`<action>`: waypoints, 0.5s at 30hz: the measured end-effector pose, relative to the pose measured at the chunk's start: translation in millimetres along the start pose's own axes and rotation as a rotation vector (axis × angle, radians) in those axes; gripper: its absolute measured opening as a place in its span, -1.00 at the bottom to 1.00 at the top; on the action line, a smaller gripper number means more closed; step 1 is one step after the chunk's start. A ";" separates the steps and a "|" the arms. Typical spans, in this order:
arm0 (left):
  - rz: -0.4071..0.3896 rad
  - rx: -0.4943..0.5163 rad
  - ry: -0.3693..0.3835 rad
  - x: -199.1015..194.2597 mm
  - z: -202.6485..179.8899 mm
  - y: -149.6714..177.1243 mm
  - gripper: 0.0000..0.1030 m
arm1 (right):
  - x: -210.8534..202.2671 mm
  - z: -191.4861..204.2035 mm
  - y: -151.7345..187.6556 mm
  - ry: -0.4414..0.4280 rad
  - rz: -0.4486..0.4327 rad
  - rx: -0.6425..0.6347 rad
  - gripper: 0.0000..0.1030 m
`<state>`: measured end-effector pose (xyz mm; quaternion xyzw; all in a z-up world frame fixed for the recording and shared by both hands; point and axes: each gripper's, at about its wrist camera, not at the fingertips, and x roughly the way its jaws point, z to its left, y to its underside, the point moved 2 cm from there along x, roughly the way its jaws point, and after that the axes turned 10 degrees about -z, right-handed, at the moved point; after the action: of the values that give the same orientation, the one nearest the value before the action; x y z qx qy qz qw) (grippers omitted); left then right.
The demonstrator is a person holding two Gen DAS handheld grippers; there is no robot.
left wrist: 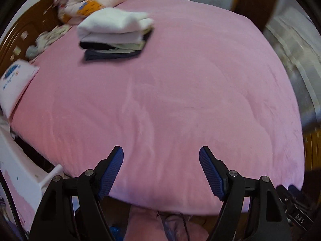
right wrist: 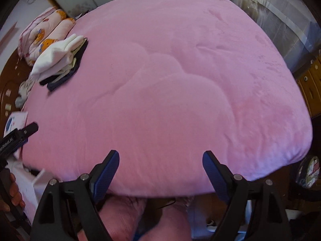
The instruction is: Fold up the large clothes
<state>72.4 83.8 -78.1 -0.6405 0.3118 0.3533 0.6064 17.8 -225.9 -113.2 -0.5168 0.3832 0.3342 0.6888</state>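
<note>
A stack of folded clothes [left wrist: 115, 33], white on top and dark blue below, lies on the far left part of the pink bed [left wrist: 180, 92]. It also shows in the right wrist view [right wrist: 60, 62]. My left gripper [left wrist: 161, 152] is open and empty above the bed's near edge. My right gripper [right wrist: 160, 156] is open and empty, also above the near edge of the bed [right wrist: 170, 92]. The left gripper's body [right wrist: 18, 135] shows at the left edge of the right wrist view. No unfolded garment lies on the bed in front of either gripper.
A pink patterned quilt [left wrist: 88, 2] is rolled at the bed's far left corner. A pink and white pack [left wrist: 16, 84] sits at the left edge. A white plastic piece [left wrist: 26, 172] stands near left. Wooden furniture [right wrist: 311, 84] stands to the right.
</note>
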 end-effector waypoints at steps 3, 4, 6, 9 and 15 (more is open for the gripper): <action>0.010 0.035 0.045 -41.9 -38.6 15.1 0.64 | -37.2 -0.5 7.5 0.022 -0.022 -0.116 0.66; 0.007 0.051 0.068 -54.3 -50.4 17.8 0.65 | -44.6 3.2 7.0 0.007 -0.019 -0.130 0.66; -0.023 0.095 0.087 -77.7 -75.4 23.3 0.65 | -62.9 1.6 5.9 -0.046 -0.024 -0.104 0.66; -0.072 0.137 0.069 -99.5 -94.3 23.0 0.66 | -81.9 -2.9 -0.7 -0.082 -0.054 -0.037 0.66; -0.118 0.111 0.043 -120.8 -101.8 21.8 0.82 | -107.8 1.4 -18.9 -0.087 -0.127 -0.076 0.66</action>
<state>-5.3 -22.7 11.6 -0.6306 0.3055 0.2854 0.6539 -17.9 -236.1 -10.2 -0.5507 0.3066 0.3263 0.7044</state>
